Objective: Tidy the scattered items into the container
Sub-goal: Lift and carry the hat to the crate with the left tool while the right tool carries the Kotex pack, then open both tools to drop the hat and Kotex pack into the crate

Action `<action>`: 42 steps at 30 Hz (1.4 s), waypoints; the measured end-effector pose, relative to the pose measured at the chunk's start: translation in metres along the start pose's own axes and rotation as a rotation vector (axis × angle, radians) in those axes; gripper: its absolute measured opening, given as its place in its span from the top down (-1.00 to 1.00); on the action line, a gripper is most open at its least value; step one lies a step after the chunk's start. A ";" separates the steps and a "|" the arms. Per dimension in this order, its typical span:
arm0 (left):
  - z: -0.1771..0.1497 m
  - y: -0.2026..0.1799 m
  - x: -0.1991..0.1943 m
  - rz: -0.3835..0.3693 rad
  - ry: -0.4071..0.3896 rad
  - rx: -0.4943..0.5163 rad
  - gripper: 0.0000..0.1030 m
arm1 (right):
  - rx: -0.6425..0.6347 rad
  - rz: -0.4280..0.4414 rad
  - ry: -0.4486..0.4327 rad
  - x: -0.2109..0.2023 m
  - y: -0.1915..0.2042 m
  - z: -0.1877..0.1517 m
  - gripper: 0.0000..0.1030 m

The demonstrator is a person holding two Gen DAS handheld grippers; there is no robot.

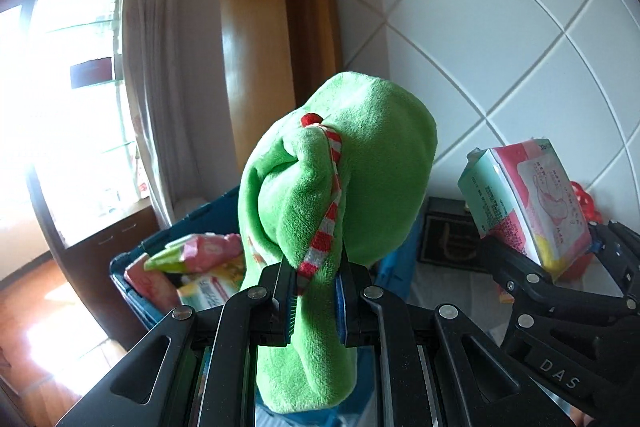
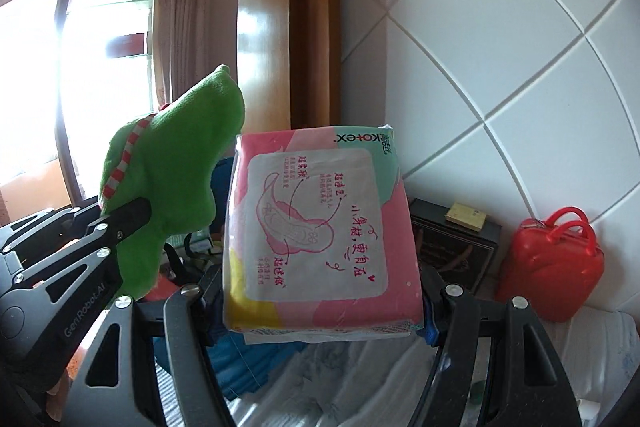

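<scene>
Green plush toy [image 1: 340, 187] is clamped at its lower part in the left gripper [image 1: 316, 301], fingers closed on it, held above the blue bin [image 1: 132, 291]. Right gripper [image 2: 320, 311] fingers clamp a pink packet [image 2: 320, 227]. Advice: centre each over the bin, lower, then release.

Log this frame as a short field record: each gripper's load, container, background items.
left gripper: shut on green plush toy with red-white striped band, held up
right gripper: shut on pink Kotex pad pack, held up
container: dark blue bin, already holds similar pink and yellow packs
background right: red plastic handled case, dark box beside it
</scene>
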State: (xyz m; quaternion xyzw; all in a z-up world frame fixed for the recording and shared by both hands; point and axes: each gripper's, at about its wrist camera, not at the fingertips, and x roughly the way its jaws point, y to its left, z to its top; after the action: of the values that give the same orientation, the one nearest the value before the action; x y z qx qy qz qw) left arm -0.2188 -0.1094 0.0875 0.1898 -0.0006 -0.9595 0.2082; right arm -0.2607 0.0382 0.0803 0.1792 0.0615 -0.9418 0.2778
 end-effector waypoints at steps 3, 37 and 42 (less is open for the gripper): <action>0.010 0.035 0.029 0.012 0.017 0.002 0.72 | -0.008 0.008 -0.004 0.029 0.031 0.018 -0.35; 0.010 0.098 0.112 -0.080 0.095 -0.037 -0.59 | 0.000 -0.179 0.115 0.143 0.066 0.049 -0.88; 0.004 0.098 0.092 -0.087 0.121 -0.063 -0.63 | 0.014 -0.193 0.098 0.118 0.058 0.044 -0.89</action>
State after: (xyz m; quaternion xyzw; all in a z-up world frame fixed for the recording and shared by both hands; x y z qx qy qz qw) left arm -0.2587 -0.2361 0.0653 0.2406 0.0503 -0.9540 0.1720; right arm -0.3345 -0.0784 0.0761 0.2200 0.0854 -0.9547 0.1810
